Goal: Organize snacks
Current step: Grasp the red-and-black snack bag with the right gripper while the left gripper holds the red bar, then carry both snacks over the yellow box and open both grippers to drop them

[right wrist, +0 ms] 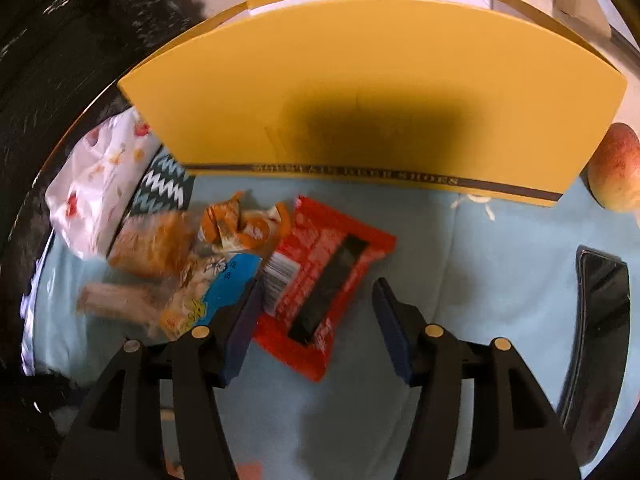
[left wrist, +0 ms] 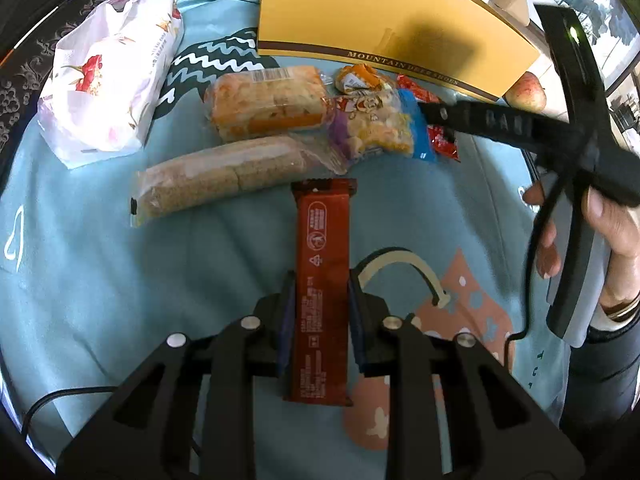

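My left gripper [left wrist: 322, 284] is shut on a brown-red chocolate bar [left wrist: 322, 240] that sticks out forward over the blue cloth. Beyond it lies a pile of snacks: a long cracker pack [left wrist: 224, 184], a bread pack [left wrist: 268, 100], a blue and yellow bag [left wrist: 380, 128], a small orange packet [left wrist: 356, 78]. My right gripper [right wrist: 318, 320] stands open over a red packet [right wrist: 320, 272] lying flat on the cloth. The packet lies between the pads, and the right pad is clear of it. The blue and yellow bag [right wrist: 216, 292] lies just left of the left finger.
A yellow shoebox lid [left wrist: 380, 20] [right wrist: 360, 92] stands behind the snacks. A white flowered plastic bag [left wrist: 108, 80] lies far left, an apple [right wrist: 616, 168] far right, and a black phone [right wrist: 600, 340] on the right of the cloth. A hand [left wrist: 608, 216] holds the right gripper's handle.
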Available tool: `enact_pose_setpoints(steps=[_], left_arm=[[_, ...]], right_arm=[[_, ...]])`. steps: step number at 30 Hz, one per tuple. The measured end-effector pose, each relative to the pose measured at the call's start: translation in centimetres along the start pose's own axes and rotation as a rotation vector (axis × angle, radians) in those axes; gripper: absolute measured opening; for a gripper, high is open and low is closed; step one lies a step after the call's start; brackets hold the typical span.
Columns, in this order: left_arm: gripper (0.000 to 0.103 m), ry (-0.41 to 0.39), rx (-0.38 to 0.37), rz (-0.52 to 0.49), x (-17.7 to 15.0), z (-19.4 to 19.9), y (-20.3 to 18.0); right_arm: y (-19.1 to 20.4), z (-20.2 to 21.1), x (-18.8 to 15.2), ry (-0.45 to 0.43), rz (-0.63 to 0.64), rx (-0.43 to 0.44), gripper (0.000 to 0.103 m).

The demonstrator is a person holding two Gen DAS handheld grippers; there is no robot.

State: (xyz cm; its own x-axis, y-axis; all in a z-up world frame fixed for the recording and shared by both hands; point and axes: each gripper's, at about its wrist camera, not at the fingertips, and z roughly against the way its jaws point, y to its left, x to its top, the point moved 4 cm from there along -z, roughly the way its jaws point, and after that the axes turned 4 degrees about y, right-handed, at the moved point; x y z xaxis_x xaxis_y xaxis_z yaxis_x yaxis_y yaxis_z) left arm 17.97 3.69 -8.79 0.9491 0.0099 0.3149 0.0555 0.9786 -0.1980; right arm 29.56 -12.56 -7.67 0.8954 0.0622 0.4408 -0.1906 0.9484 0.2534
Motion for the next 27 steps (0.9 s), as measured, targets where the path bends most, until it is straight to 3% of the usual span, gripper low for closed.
enact_pose_setpoints(steps=[3, 7, 9, 13, 16, 20, 27], left_arm=[[0.024, 0.001, -0.001, 0.006, 0.0, -0.1, 0.0], [0.024, 0.002, 0.0, 0.008, 0.0, -0.2, 0.0], [0.024, 0.003, -0.002, 0.01, -0.1, -0.1, 0.0], [0.024, 0.002, -0.01, 0.016, -0.1, 0.1, 0.0], [0.024, -0.002, -0.022, 0.009, 0.0, 0.1, -0.2], [0.024, 0.002, -0.022, 0.017, 0.0, 0.1, -0.4], [0.024, -0.041, -0.003, -0.021, 0.4, 2.6, -2.6]], right_arm=[[0.6, -0.6, 0.9, 0.015, -0.013, -0.098, 0.059], [2.7, -2.1, 0.6, 0.028, 0.139, -0.288, 0.055], [3.7, -2.1, 0.4, 0.021, 0.191, -0.33, 0.044], [1.6, -0.5, 0.2, 0.012, 0.095, -0.192, 0.042], [-1.7, 1.9, -0.4, -0.004, -0.03, -0.002, 0.042], [-4.2, 5.0, -1.7, -0.04, -0.084, 0.101, 0.042], [-5.1, 10.2, -2.8, -0.15, -0.076, 0.164, 0.042]])
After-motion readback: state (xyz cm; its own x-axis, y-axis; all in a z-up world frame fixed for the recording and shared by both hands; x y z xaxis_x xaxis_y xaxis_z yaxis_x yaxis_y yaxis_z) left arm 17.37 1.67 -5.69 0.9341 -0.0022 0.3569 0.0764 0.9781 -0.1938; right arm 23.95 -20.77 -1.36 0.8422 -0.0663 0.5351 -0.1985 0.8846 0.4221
